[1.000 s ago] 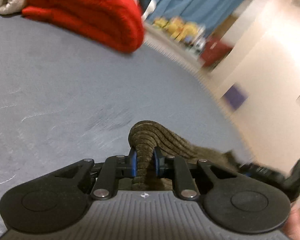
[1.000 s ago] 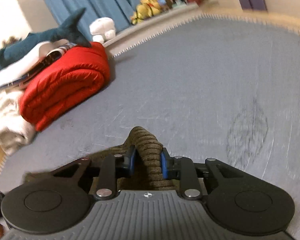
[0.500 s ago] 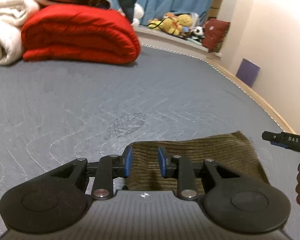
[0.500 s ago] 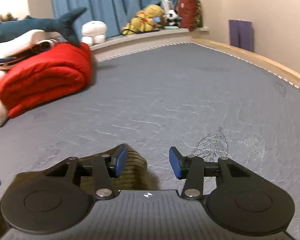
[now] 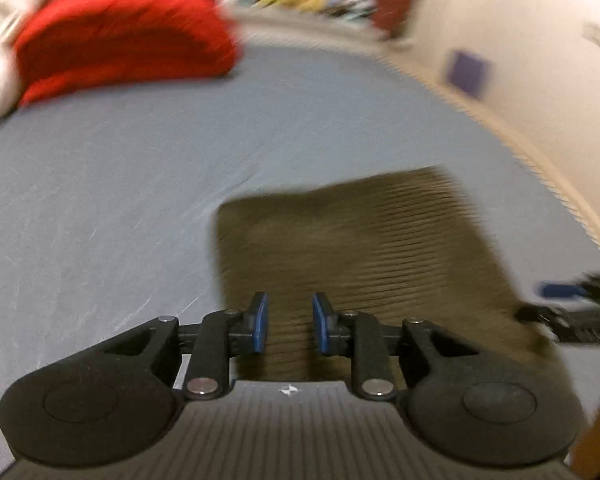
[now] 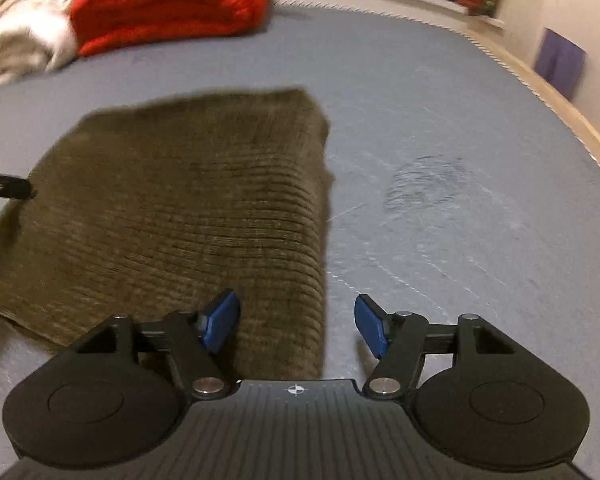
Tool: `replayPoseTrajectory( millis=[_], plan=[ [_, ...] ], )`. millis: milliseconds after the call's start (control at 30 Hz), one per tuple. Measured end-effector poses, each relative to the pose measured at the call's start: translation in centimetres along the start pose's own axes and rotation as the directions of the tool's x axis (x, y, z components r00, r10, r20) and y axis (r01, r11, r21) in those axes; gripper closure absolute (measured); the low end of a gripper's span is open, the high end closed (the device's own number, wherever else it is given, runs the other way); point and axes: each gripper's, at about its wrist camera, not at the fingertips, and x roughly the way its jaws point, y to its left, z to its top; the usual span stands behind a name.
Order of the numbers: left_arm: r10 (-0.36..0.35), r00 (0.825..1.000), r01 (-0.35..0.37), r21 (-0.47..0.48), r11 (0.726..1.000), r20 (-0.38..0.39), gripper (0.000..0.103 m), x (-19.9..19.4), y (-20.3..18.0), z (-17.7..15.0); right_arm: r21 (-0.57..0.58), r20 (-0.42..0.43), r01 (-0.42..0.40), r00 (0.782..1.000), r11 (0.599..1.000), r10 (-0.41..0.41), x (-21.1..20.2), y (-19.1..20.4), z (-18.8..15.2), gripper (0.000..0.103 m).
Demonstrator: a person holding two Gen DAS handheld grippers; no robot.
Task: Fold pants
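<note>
Since a second ago: both of your grippers have let go of the corduroy bunched between their pads, and the pants now lie flat as a folded rectangle.
Left gripper: you hold it just above the near left part of the cloth; its jaws stand a narrow gap apart and are closing a little, with nothing pinched, the ribbed fabric showing under the gap.
Right gripper: its jaws are opening wide; the right edge of the cloth runs beneath them but neither pad presses on it.
Pants: olive-brown corduroy, folded into a squarish block, resting on the grey bed near your side of it.
Step in hand: release after a fold, as it looks; the block appears compact, so the task seems close to done.
Next move: you would need to judge whether one more fold is wanted; if so, take both near corners cleanly and carry them to the far edge, keeping the layers square.
Far side: a red blanket and white bedding sit well apart from the pants; soft toys are blurred beyond.
</note>
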Motion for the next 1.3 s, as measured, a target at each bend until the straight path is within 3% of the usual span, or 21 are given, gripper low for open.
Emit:
replayPoseTrajectory(
  millis=[33, 67, 100, 133, 200, 267, 300, 333, 400, 467, 533, 633, 733, 800, 867, 933, 1000, 1067, 1167, 1300],
  plan=[
    [-0.037, 0.999, 0.037, 0.057, 0.998, -0.007, 0.075, -0.5, -0.8, -0.6, -0.001, 0.020, -0.026, 0.999, 1.000, 0.026, -0.8, -0.1, -0.1, 0.040],
    [-0.048, 0.996, 0.057, 0.102, 0.993, -0.081, 0.075, 0.2, -1.2, -1.6, -0.020, 0.012, -0.028, 1.000, 0.999, 0.028, -1.1, 0.0, -0.6, 0.040],
    [-0.014, 0.979, 0.041, 0.129, 0.991, -0.204, 0.076, 1.9, -1.3, -3.2, -0.050, -0.031, -0.002, 1.000, 0.999, 0.000, -0.7, 0.1, -1.3, 0.040],
    [0.023, 0.966, 0.022, 0.169, 0.985, -0.259, 0.075, 2.7, -1.5, -5.0, -0.071, -0.074, 0.013, 0.997, 0.997, -0.018, -0.1, 0.3, -2.1, 0.038],
    [0.096, 0.965, -0.028, 0.266, 0.964, -0.245, 0.075, 1.8, -3.3, -5.5, -0.036, -0.108, -0.011, 0.994, 0.999, 0.007, -0.3, 0.0, -2.6, 0.036],
    [0.136, 0.967, -0.074, 0.272, 0.959, -0.217, 0.070, -0.2, -4.7, -4.9, -0.026, -0.102, 0.027, 0.994, 0.999, -0.029, -1.8, 0.1, -1.8, 0.036],
    [0.127, 0.974, -0.072, 0.276, 0.958, -0.185, 0.057, -1.5, -5.4, -4.7, -0.038, -0.078, 0.047, 0.996, 0.998, -0.050, -2.8, 0.4, -1.6, 0.036],
    [0.119, 0.982, -0.076, 0.275, 0.959, -0.145, 0.036, -3.1, -6.0, -4.6, -0.043, -0.052, 0.064, 0.996, 0.997, -0.066, -4.1, 0.9, -1.6, 0.035],
    [0.130, 0.990, -0.113, 0.242, 0.964, -0.059, 0.017, -6.0, -6.9, -4.5, 0.008, 0.007, 0.077, 0.997, 0.997, -0.078, -6.7, 1.4, -0.8, 0.029],
    [0.136, 0.990, -0.138, 0.181, 0.974, 0.024, 0.016, -8.8, -7.9, -4.4, 0.087, 0.090, 0.071, 0.993, 0.994, -0.079, -9.2, 1.5, -0.2, 0.017],
    [0.117, 0.990, -0.126, 0.109, 0.986, 0.084, 0.005, -10.7, -8.5, -4.6, 0.131, 0.169, 0.083, 0.980, 0.988, -0.105, -11.5, 2.0, -0.3, 0.006],
    [0.107, 0.977, -0.115, 0.032, 0.993, 0.184, 0.002, -13.1, -9.1, -6.1, 0.162, 0.263, 0.070, 0.958, 0.984, -0.111, -14.0, 2.9, -1.5, 0.002],
    [0.160, 0.964, -0.151, -0.056, 0.987, 0.215, 0.001, -13.8, -9.3, -7.4, 0.148, 0.312, 0.054, 0.945, 0.987, -0.098, -14.8, 3.6, -3.0, 0.001],
    [0.181, 0.961, -0.168, -0.077, 0.983, 0.208, 0.001, -12.9, -9.0, -8.2, 0.132, 0.338, 0.067, 0.935, 0.989, -0.108, -14.1, 4.4, -3.8, 0.001],
    [0.220, 0.968, -0.212, -0.078, 0.974, 0.117, 0.000, -11.5, -9.1, -8.8, 0.114, 0.350, 0.089, 0.928, 0.989, -0.124, -12.7, 4.5, -5.1, 0.001],
    [0.252, 0.964, -0.246, -0.075, 0.966, 0.087, 0.000, -10.8, -9.3, -8.8, 0.120, 0.284, 0.113, 0.948, 0.986, -0.143, -11.2, 4.5, -5.7, 0.001],
    [0.282, 0.955, -0.278, -0.055, 0.959, 0.090, 0.000, -9.9, -9.2, -9.0, 0.135, 0.226, 0.063, 0.970, 0.989, -0.093, -10.2, 4.5, -5.7, 0.001],
    [0.274, 0.960, -0.272, -0.053, 0.961, 0.054, 0.000, -8.8, -8.5, -9.0, 0.095, 0.220, 0.034, 0.974, 0.995, -0.054, -9.3, 4.9, -5.5, 0.001],
    [0.265, 0.964, -0.264, -0.093, 0.960, -0.008, 0.000, -7.1, -7.2, -9.2, 0.051, 0.193, 0.070, 0.978, 0.996, -0.078, -7.9, 5.7, -5.4, 0.001],
    [0.253, 0.966, -0.258, -0.131, 0.957, -0.053, 0.000, -6.2, -6.4, -9.5, 0.062, 0.139, 0.030, 0.990, 0.998, -0.039, -6.8, 6.4, -5.4, 0.001]
  ],
)
